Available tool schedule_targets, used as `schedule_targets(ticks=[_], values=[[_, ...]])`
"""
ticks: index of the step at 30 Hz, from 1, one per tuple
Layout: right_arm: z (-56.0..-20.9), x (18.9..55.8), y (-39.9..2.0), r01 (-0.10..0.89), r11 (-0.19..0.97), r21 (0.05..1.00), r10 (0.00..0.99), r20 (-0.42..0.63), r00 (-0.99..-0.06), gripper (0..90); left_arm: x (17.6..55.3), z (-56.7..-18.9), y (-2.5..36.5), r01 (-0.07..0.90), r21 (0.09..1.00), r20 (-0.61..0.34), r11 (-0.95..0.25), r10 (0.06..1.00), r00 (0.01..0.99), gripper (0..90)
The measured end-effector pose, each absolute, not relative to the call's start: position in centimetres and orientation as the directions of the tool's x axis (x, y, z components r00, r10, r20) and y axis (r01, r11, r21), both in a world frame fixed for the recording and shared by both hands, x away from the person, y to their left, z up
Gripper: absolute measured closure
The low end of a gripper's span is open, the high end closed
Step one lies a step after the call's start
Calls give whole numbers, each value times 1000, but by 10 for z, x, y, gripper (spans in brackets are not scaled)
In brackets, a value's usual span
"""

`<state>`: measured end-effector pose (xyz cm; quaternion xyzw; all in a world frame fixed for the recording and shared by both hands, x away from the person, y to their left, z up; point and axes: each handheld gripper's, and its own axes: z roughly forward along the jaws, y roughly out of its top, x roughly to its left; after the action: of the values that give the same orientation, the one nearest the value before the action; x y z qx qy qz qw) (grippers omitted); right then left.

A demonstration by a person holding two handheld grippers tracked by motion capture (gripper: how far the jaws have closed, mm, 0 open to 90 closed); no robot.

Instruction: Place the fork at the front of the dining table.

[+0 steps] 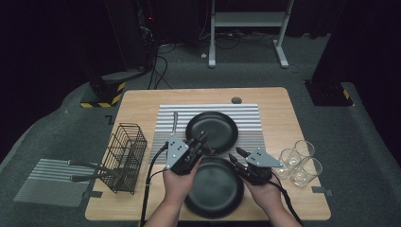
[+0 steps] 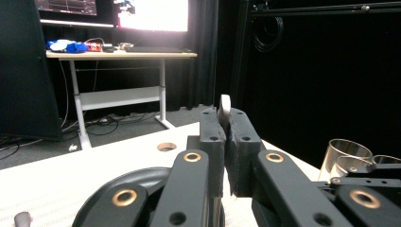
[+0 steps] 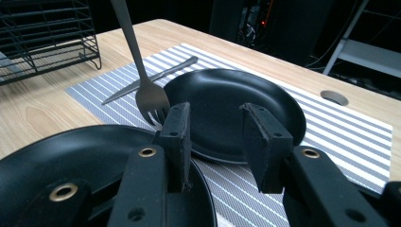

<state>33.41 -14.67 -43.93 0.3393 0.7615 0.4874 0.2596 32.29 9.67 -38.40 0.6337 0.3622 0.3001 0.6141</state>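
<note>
High view: the left gripper [image 1: 202, 140], at frame centre, is clenched on a fork [image 1: 211, 150] whose tines point down toward the near black plate [image 1: 215, 189]. The right gripper [image 1: 239, 154] sits just right of it, jaws released, nothing between them. The far black plate [image 1: 212, 130] lies on the striped mat [image 1: 250, 118].

Left gripper view: the jaws are pressed together at centre, with the fork's handle end [image 2: 225, 106] protruding above them.

Right gripper view: the jaws stand apart at lower centre, empty. The fork [image 3: 150, 94] hangs at upper left, tines down, just beside the left jaw, apart from it. A knife [image 3: 151, 79] lies on the mat behind.
</note>
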Motion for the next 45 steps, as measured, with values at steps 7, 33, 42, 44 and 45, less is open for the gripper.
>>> schedule_targets(ticks=[7,33,42,44,45], values=[[-435,339,-138,245,282,928,751,-55,-658,690,322,-382,96,89,996,-66,20,823,563,861],[-438,334,-117,191,282,940,698,-64,-714,726,316,-379,78,84,996,-50,0,804,592,861],[-439,337,-117,182,265,947,694,-56,-718,793,314,-381,71,90,996,-52,-3,797,601,861],[-439,336,-116,184,261,948,695,-53,-717,804,313,-382,69,105,994,-81,23,801,593,861],[-439,336,-116,181,270,946,695,-62,-716,809,314,-382,69,103,995,-75,18,800,595,861]])
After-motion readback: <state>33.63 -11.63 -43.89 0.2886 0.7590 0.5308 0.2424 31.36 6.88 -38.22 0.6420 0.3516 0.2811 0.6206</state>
